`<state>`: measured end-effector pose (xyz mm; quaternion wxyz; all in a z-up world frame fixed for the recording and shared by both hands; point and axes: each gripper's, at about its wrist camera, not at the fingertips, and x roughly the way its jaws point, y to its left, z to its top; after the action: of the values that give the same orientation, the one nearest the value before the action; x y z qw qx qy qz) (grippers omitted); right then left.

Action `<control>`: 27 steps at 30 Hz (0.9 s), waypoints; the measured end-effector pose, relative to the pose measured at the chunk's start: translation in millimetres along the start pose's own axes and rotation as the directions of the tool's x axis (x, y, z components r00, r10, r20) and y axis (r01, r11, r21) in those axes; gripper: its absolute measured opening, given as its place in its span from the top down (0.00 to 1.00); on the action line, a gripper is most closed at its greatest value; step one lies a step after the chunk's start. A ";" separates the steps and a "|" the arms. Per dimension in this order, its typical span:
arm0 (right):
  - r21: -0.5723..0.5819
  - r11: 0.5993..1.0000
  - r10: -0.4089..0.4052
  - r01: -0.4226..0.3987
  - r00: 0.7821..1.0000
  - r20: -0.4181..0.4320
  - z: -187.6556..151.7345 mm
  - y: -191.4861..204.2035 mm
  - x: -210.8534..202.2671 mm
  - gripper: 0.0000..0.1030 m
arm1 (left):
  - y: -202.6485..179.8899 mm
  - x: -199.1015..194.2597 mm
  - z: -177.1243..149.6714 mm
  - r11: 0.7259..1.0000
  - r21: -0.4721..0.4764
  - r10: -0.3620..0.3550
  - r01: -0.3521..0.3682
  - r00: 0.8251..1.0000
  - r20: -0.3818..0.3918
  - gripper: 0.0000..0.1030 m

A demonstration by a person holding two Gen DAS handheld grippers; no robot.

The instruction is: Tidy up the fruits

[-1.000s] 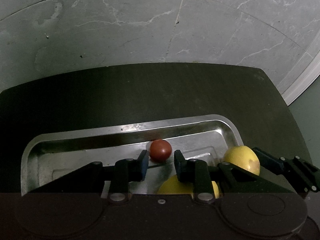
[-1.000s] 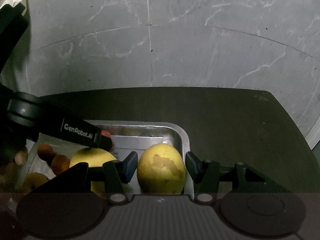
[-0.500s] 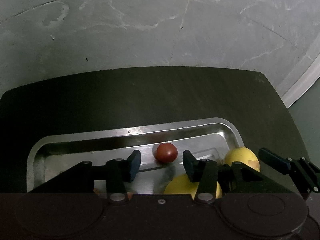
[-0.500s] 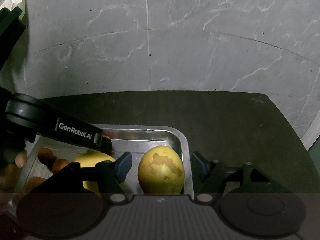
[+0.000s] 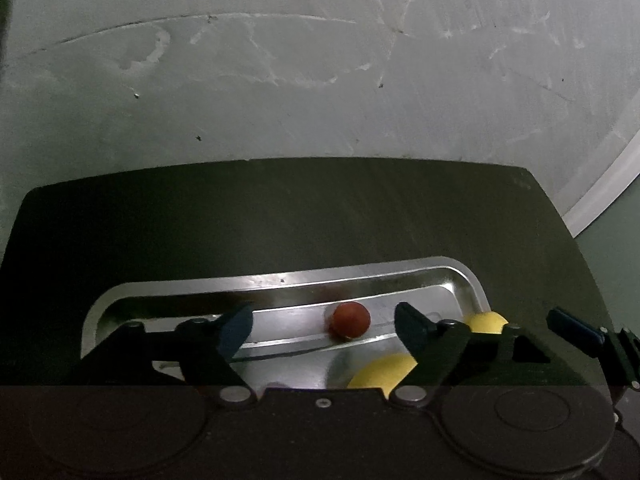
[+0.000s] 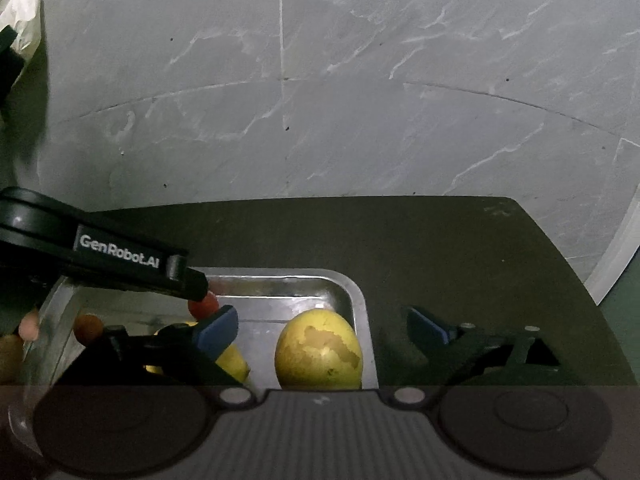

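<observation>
Left gripper [image 5: 323, 322] jaws wide apart, nothing between the pads, hovering over the steel tray [image 5: 360, 274]. Small red fruit [image 5: 351, 319] sits loose on the tray floor between the two fingers, slightly toward the 3 o'clock finger, touching neither. Two yellow fruits in the same view: one [image 5: 384, 370] at 5 o'clock of the red one, partly behind the right finger, another [image 5: 486, 322] at 3 o'clock near the tray's right wall. Right gripper [image 6: 322, 330] also spread wide, gripping nothing; big blotchy yellow fruit [image 6: 319, 349] rests free in the tray's right corner between its fingers, against the tray wall [image 6: 360, 312]. Its 3 o'clock finger is outside the tray, over the dark bench [image 6: 440, 248]. From the right wrist, the left gripper's finger comes in from 9 o'clock, tip just above the red fruit. Orange fruit [image 6: 89, 329] at the tray's 9 o'clock side.
</observation>
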<state>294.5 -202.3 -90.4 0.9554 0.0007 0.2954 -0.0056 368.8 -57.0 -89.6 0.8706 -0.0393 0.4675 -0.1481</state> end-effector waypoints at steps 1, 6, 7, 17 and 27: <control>0.003 1.000 -0.002 0.002 1.000 0.001 0.0 0.3 -0.7 0.06 | 1.2 -1.7 0.4 1.000 -0.004 -0.002 0.002 1.000 0.005 0.19; 0.023 1.000 -0.016 0.016 1.000 0.008 -0.6 1.6 -6.1 0.03 | 6.5 -9.6 0.7 1.000 -0.012 0.003 -0.003 1.000 0.019 0.14; 0.026 1.000 -0.018 0.018 1.000 0.009 -0.5 1.9 -7.2 0.02 | 8.1 -11.2 0.6 1.000 -0.014 0.004 -0.003 1.000 0.022 0.13; 0.037 0.999 -0.039 0.038 0.999 0.034 2.4 6.2 -21.5 0.00 | 15.0 -26.1 -2.4 0.999 -0.044 0.000 0.003 0.998 0.062 0.02; 0.062 0.996 -0.074 0.069 0.994 0.078 8.4 13.4 -41.1 0.00 | 29.6 -45.2 -8.1 0.997 -0.078 0.018 -0.010 0.995 0.099 0.01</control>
<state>265.4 -188.5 -60.3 0.9652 0.0184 0.2565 -0.0487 345.2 -14.9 -64.0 0.8916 -0.0772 0.4293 -0.1216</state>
